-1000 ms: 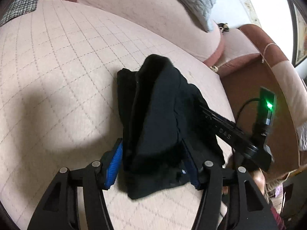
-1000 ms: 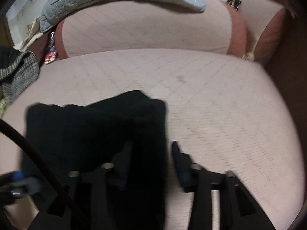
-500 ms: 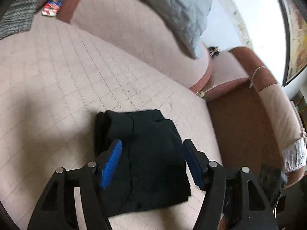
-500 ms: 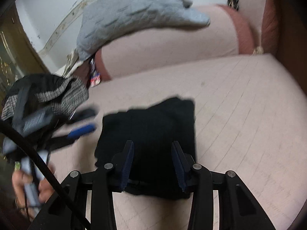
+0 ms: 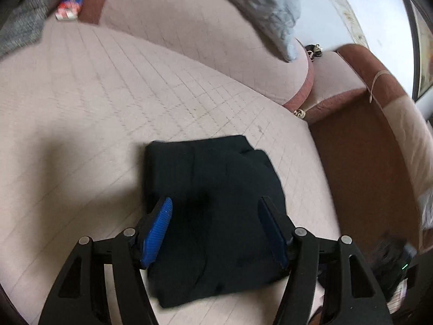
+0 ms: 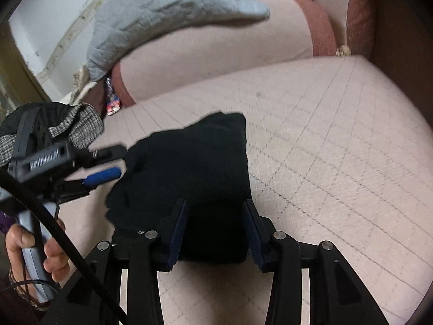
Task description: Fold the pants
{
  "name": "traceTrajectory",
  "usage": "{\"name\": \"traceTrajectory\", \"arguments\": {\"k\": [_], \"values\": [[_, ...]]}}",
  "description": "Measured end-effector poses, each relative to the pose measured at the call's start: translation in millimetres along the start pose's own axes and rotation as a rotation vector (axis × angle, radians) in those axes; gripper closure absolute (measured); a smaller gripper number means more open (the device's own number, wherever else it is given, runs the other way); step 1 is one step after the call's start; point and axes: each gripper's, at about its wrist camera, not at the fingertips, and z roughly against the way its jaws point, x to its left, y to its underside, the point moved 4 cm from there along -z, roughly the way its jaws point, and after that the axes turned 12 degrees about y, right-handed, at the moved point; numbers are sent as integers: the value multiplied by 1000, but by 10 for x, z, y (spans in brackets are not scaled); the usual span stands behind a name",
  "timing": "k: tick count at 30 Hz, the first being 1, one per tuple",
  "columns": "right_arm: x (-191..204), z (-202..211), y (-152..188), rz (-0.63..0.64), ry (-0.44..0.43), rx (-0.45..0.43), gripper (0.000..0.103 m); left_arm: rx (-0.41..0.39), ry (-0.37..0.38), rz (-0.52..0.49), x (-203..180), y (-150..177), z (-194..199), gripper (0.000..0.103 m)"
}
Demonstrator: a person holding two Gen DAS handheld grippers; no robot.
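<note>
The black pants (image 5: 211,170) lie folded into a compact rectangle on the pink quilted sofa seat (image 5: 108,94). My left gripper (image 5: 215,200) hovers above their near half, open, its blue pads (image 5: 158,230) clear of the cloth. From the other side, my right gripper (image 6: 215,202) hangs over the pants (image 6: 189,162) near its edge, open, with nothing pinched. In the right wrist view the left gripper (image 6: 123,160) reaches in from the left to the pants' edge, with a hand (image 6: 27,241) on its grey handle.
A grey quilted blanket (image 6: 162,8) drapes over the backrest (image 5: 189,27). A brown armrest (image 5: 365,149) bounds the seat on one side. A grey knit garment (image 6: 81,127) and a colourful packet (image 5: 69,8) lie at the far end.
The bunched pants between the left jaws have settled into a flat fold. Both grippers have drawn back and up from the cloth, and the right jaws stand narrower than before.
</note>
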Motion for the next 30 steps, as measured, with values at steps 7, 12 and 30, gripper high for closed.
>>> {"name": "traceTrajectory", "arguments": {"k": [7,12,30], "values": [[29,517,510,41,62,-57,53,-128,-112,-96,-172,690,679,36],[67,618,904,27,41,-5,53,-243,-241,-142,-308,1034,999,26],[204,1048,1125,65,93,-98,48,-723,-410,-299,-1013,1358,2235,0]]}}
